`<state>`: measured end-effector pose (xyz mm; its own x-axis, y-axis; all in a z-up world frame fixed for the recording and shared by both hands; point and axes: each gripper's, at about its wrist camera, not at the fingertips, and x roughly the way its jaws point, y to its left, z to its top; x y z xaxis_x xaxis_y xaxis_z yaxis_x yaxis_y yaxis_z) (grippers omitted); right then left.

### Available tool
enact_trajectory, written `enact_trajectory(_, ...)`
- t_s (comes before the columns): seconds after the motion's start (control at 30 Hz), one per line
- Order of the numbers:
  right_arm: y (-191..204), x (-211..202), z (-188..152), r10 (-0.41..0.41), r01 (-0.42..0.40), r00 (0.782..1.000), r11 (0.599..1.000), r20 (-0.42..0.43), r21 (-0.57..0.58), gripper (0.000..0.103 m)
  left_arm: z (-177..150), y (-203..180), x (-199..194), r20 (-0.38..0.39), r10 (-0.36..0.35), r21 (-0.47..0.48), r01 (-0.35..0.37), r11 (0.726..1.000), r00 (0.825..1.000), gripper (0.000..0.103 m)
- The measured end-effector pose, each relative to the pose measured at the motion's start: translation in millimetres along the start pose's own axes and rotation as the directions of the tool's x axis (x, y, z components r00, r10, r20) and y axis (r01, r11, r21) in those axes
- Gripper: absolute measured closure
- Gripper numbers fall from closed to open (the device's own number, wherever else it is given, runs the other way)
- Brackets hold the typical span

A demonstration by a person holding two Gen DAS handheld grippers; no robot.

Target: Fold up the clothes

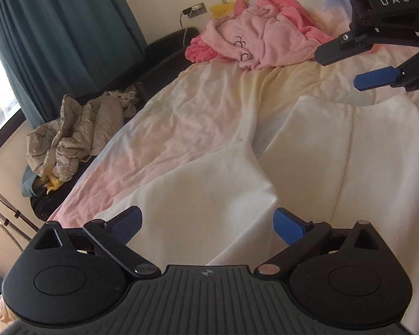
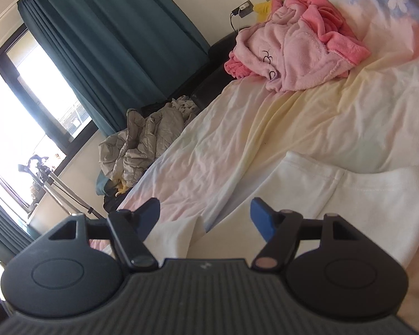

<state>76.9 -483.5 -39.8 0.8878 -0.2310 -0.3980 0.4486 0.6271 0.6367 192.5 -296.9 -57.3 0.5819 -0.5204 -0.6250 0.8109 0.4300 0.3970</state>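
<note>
The bed (image 1: 198,117) filled both views, its pastel sheet (image 2: 279,128) wrinkled and running from 6 o'clock up toward 1 o'clock. A teal curtain (image 2: 120,44) hung at 11 o'clock beside a bright window (image 2: 16,117). A heap of pink clothes (image 1: 265,42) sat at the far end of the bed, at 12 to 1 o'clock. A crumpled grey quilt (image 1: 69,136) lay off the bed's edge at 9 o'clock.

The white garment (image 1: 349,162) lay spread flat on the sheet, from 6 o'clock out to 3 o'clock in the left wrist view. One flap of it reached down between the fingers of the left claw (image 1: 208,223), which stood wide open; the blue pads were apart from the cloth at either side and pressed on nothing, though the cloth passed under them.

In the right wrist view the garment (image 2: 363,201) lay at 4 o'clock, with a small corner at 6 o'clock just behind the left finger. The right claw (image 2: 205,217) was wide open, with only sheet and that corner showing in the gap, and it held nothing. From the left wrist view that same claw (image 1: 338,71) hung at 2 o'clock above the garment's far edge, fingers parted, clear of the cloth.
</note>
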Motion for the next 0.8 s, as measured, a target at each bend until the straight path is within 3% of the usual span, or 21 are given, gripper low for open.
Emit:
enact_trajectory(0.1, -12.0, 2.0, 6.3, -0.015, 0.014, 1.000, 0.999, 0.019, 0.042, 0.031, -1.5, -15.1, 18.9, -0.053, -0.025, 0.037, 0.027, 0.999, 0.998, 0.002)
enact_trajectory(0.23, -18.5, 9.2, 6.1, -0.027, 0.027, 1.000, 0.998, 0.007, 0.062, 0.031, -6.5, -27.2, 42.5, -0.117, 0.046, 0.070, -0.038, 0.997, 0.992, 0.010)
enact_trajectory(0.3, -19.2, 11.1, 5.7, -0.023, 0.023, 1.000, 0.998, 0.005, 0.059, 0.031, -6.9, -20.3, 48.2, -0.127, 0.066, 0.017, -0.064, 0.998, 0.990, 0.033)
enact_trajectory(0.37, -19.6, 10.3, 6.8, -0.027, 0.026, 0.999, 0.998, 0.017, 0.051, 0.031, -4.0, -5.0, 47.1, -0.145, 0.045, -0.073, -0.056, 0.996, 0.988, 0.081)
enact_trajectory(0.43, -21.6, 9.5, 7.9, -0.033, 0.031, 0.999, 0.998, 0.025, 0.054, 0.031, 2.5, 6.8, 31.1, -0.099, 0.040, -0.125, -0.053, 0.991, 0.994, 0.097)
enact_trajectory(0.53, -24.1, 9.2, 8.2, -0.042, 0.041, 0.999, 0.997, 0.025, 0.063, 0.031, 13.6, 21.3, 1.5, -0.006, 0.045, -0.178, -0.046, 0.983, 0.999, 0.100)
enact_trajectory(0.63, -21.3, 8.3, 6.8, -0.044, 0.042, 0.999, 0.998, 0.025, 0.051, 0.031, 24.9, 37.9, -44.1, 0.099, 0.005, -0.242, 0.020, 0.970, 0.995, 0.100)
enact_trajectory(0.8, -13.1, 1.9, 4.7, -0.026, 0.025, 0.999, 0.999, 0.026, 0.026, 0.031, 20.4, 72.3, -113.7, 0.283, -0.077, -0.284, 0.160, 0.945, 0.956, 0.100)
